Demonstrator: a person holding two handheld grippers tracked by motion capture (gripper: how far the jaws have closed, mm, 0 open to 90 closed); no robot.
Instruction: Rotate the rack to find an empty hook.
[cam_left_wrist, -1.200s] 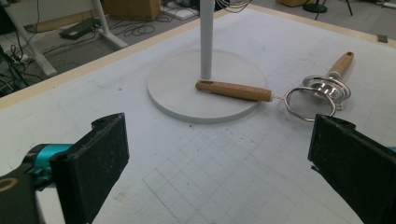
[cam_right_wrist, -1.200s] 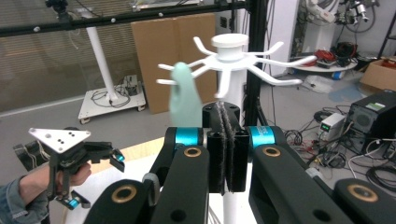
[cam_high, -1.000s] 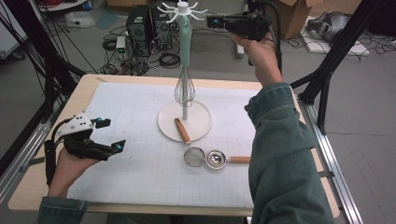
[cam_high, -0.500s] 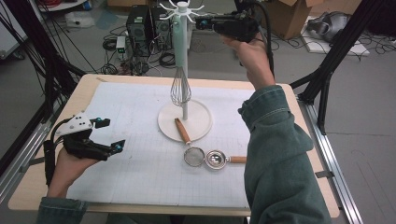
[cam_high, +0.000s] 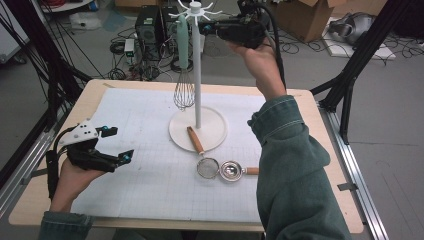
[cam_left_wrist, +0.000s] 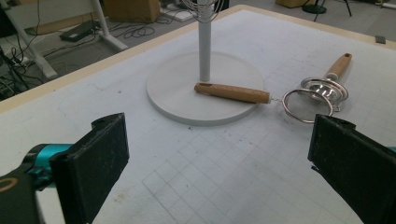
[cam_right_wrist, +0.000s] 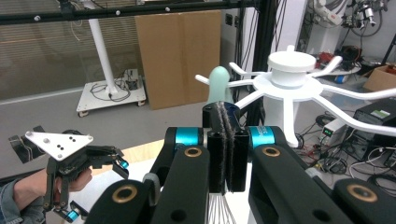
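A white hook stand (cam_high: 198, 85) rises from its round base (cam_high: 212, 131) at mid table. A whisk (cam_high: 183, 65) with a mint-green handle hangs from one top hook, left of the pole. My right gripper (cam_high: 204, 27) is held high at the stand's top, jaws shut on nothing, just right of the whisk handle (cam_right_wrist: 219, 79). Near the table's left edge my left gripper (cam_high: 119, 144) rests, open and empty. A wooden-handled strainer (cam_high: 196, 142) lies partly on the base. A small metal scoop (cam_high: 232, 171) lies beside it.
A gridded white mat (cam_high: 150, 190) covers most of the tabletop. The stand's hook arms (cam_right_wrist: 355, 95) spread widely around its cap (cam_right_wrist: 290, 63). Black frame posts, computers and cables stand on the floor beyond the far edge.
My right gripper has moved left toward the stand's top. The whisk now hangs further left of the pole. The left gripper has stayed put.
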